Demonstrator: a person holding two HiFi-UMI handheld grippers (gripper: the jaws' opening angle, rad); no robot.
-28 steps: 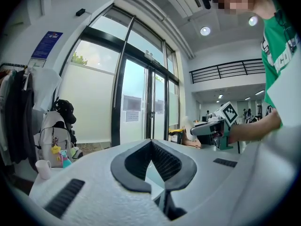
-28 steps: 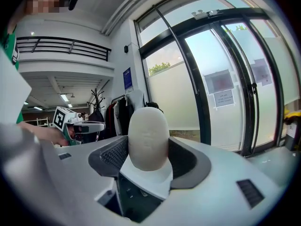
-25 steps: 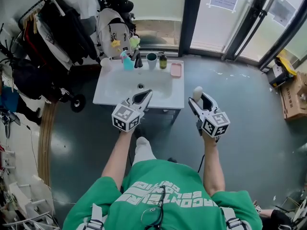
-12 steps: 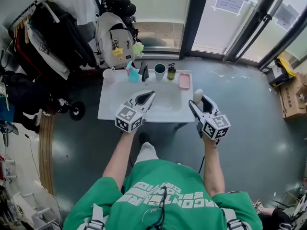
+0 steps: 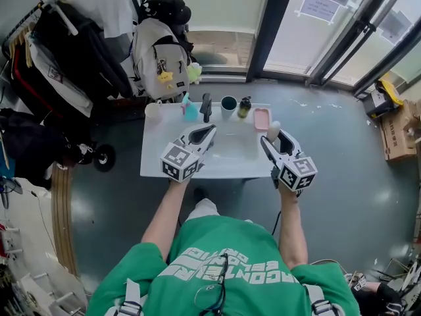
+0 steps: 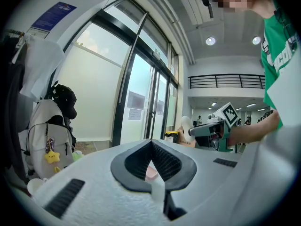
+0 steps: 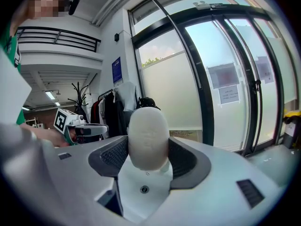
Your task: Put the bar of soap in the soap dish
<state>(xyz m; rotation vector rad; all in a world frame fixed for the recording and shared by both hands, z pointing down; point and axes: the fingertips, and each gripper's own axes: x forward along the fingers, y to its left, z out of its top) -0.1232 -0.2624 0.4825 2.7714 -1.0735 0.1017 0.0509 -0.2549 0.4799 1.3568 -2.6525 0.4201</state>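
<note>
Two tools are held: the left hand-held gripper (image 5: 208, 132) and the right hand-held gripper (image 5: 272, 139). The right one grips one bar of soap (image 5: 273, 129). Ahead of both stands one table (image 5: 154, 157) carrying one pink soap dish (image 5: 262, 118), one dark cup (image 5: 229, 104), one small bottle (image 5: 245, 106), one white cup (image 5: 153, 111) and one tap (image 5: 206, 107). Beyond it hangs one backpack (image 5: 158, 51).

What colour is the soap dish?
The soap dish is pink; clearest in the head view.

soap dish (image 5: 262, 118) on back-right corner of sink (image 5: 152, 151)
</note>
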